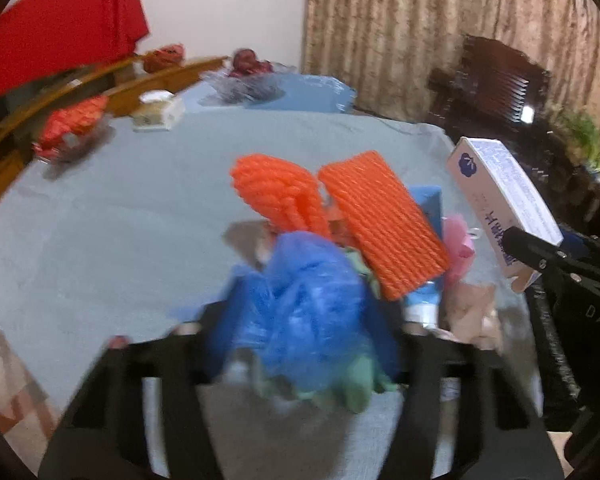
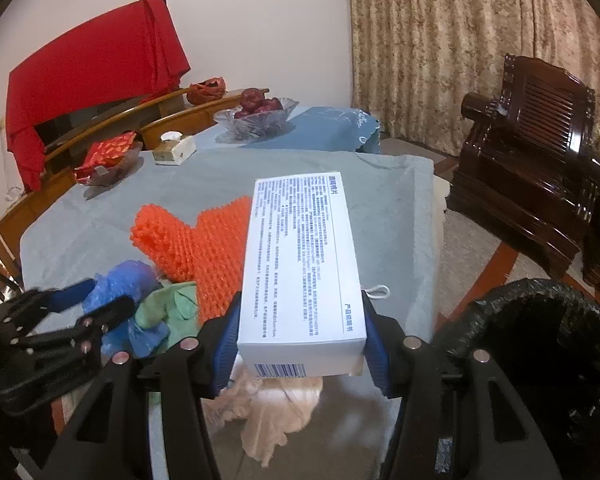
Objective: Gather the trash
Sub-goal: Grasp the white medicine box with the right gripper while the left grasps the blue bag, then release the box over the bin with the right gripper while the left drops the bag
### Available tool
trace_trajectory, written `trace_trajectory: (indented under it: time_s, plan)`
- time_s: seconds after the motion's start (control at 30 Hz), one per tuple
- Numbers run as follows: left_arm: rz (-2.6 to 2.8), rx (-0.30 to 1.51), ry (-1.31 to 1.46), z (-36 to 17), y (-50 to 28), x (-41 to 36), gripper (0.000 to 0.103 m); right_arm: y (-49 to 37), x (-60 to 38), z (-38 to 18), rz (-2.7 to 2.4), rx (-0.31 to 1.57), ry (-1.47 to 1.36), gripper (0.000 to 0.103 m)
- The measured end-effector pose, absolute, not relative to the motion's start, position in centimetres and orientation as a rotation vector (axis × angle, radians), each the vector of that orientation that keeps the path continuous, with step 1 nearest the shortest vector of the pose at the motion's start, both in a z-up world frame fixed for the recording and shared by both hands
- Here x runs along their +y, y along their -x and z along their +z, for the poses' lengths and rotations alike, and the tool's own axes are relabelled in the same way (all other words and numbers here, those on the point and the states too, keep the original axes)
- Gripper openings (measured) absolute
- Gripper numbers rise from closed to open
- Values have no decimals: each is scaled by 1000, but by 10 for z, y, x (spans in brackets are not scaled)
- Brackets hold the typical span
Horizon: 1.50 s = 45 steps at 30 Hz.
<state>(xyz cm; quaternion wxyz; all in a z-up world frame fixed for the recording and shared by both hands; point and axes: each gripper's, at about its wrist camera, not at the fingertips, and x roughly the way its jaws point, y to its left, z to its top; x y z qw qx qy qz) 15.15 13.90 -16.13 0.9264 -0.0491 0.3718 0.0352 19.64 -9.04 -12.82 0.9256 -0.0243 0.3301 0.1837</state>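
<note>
Trash pile on the grey-clothed tabletop point(image 2: 380, 184): left hand-held gripper point(image 1: 300, 332) clamps a crumpled blue plastic bag point(image 1: 304, 300); right hand-held gripper point(image 2: 300, 344) grips a white printed cardboard box point(image 2: 300, 264), probably bound for the black-lined bin point(image 2: 540, 340).

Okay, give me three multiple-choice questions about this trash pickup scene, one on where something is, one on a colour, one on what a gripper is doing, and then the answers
1. Where is the black-lined bin?
A. on the table
B. on the floor to the right of the table
C. on the wooden armchair

2. What colour is the foam netting in the trash pile?
A. orange
B. yellow
C. white

3. What is the right gripper doing?
A. hanging open and empty
B. shut on the white box
C. shut on a tissue

Answers:
1 B, it sits low beside the table edge.
2 A, both netting pieces are bright orange.
3 B, the blue pads press both sides of the box.
</note>
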Motion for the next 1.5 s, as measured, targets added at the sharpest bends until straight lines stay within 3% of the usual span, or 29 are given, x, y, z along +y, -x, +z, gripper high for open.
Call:
trace_trajectory:
  time_s: [0.07,0.23,0.5,0.87,1.5]
  plan:
    - [61,766,127,-163,-151,144,29,-194,-92,-127,377,676,52,54]
    - [72,721,121,-148,-138,151,22,-184,-94,-118,386,655,38,54]
    - [63,634,129,-107,-114,147,21,-162,-122,-93,367,588,3,54]
    - [-132,550,88,-64,-102,69,21,-127,-199,-71,236,547,-36,54]
    - [-487,723,-7,-132,-158,-106,21,-95,-321,-138,-59,730,-91,54]
